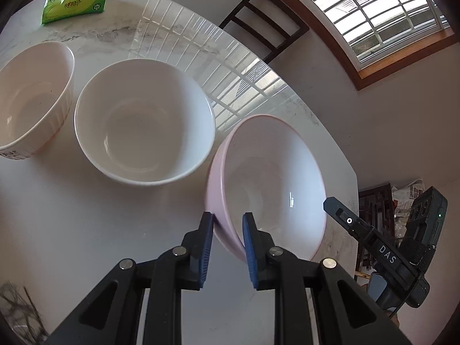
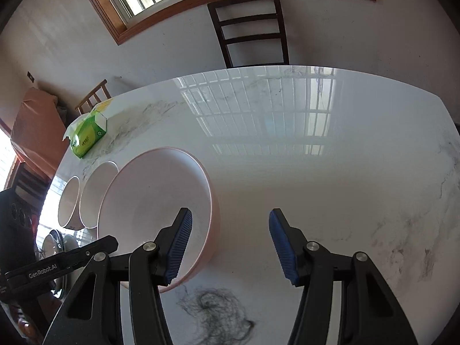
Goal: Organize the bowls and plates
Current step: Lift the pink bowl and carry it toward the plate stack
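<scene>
A pale pink bowl (image 1: 276, 184) is tilted on the marble table, its rim wall between the blue pads of my left gripper (image 1: 228, 230), which is shut on it. To its left stand a white bowl (image 1: 143, 120) and a ribbed cream bowl (image 1: 31, 97), both upright. In the right wrist view the pink bowl (image 2: 155, 201) sits left of centre. My right gripper (image 2: 230, 224) is open wide, with its left pad in front of the bowl's inside and its right pad over bare table. The white bowl (image 2: 95, 192) and cream bowl (image 2: 67, 201) line up behind it.
A green tissue pack (image 1: 74, 3) lies at the table's far corner. A dark wooden chair (image 2: 253, 28) stands beyond the far edge under a window. The table (image 2: 316, 158) is bare to the right of the bowls. A dark vein patch (image 2: 212, 307) marks its near edge.
</scene>
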`<state>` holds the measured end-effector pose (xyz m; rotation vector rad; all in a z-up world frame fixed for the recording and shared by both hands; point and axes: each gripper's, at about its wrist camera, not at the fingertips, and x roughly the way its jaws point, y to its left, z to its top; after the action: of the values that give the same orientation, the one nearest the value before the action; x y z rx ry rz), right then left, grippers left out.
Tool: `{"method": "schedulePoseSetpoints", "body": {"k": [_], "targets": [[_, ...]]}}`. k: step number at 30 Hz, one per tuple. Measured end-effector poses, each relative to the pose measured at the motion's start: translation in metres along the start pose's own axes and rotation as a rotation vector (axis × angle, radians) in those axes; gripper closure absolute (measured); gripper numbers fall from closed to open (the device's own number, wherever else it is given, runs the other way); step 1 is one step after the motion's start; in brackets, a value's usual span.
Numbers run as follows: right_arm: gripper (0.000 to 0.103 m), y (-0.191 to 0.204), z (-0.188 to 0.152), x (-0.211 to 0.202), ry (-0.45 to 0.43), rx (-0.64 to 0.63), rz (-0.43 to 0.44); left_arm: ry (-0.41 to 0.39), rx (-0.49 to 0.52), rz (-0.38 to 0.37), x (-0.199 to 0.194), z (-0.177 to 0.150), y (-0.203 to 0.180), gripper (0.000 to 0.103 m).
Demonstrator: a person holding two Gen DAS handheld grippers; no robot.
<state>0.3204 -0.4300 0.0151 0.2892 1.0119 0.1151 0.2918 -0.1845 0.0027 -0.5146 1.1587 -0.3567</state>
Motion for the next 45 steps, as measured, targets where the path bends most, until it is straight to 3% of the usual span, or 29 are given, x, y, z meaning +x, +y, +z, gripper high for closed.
{"method": "schedulePoseSetpoints", "body": {"k": [3, 6, 9, 13, 18, 26, 34, 45], "targets": [[0.052, 0.0, 0.007, 0.014, 0.048, 0.001, 0.009, 0.014, -0.008, 0.014, 0.001, 0.001, 0.0, 0.08], [0.064, 0.003, 0.011, 0.025, 0.09, 0.0, 0.003, 0.023, -0.006, 0.032, 0.002, 0.001, 0.001, 0.075], [0.082, 0.005, 0.013, 0.036, 0.134, -0.007, 0.003, 0.028, -0.017, 0.03, 0.003, 0.001, 0.003, 0.075], [0.093, 0.007, 0.009, 0.044, 0.174, -0.003, 0.051, 0.038, 0.016, 0.052, 0.006, 0.003, 0.0, 0.078], [0.092, 0.008, -0.003, 0.033, 0.18, -0.015, 0.063, 0.021, 0.103, 0.133, 0.001, -0.005, -0.008, 0.085], [0.089, 0.02, -0.047, -0.005, 0.176, -0.022, 0.107, 0.029, 0.094, 0.109, -0.034, -0.04, 0.013, 0.088], [0.086, 0.07, -0.106, -0.023, 0.205, -0.016, 0.202, 0.008, 0.108, 0.143, -0.098, -0.085, 0.055, 0.088], [0.084, 0.154, -0.178, -0.009, 0.311, -0.07, 0.299, -0.019, 0.057, 0.218, -0.161, -0.127, 0.134, 0.088]]}}
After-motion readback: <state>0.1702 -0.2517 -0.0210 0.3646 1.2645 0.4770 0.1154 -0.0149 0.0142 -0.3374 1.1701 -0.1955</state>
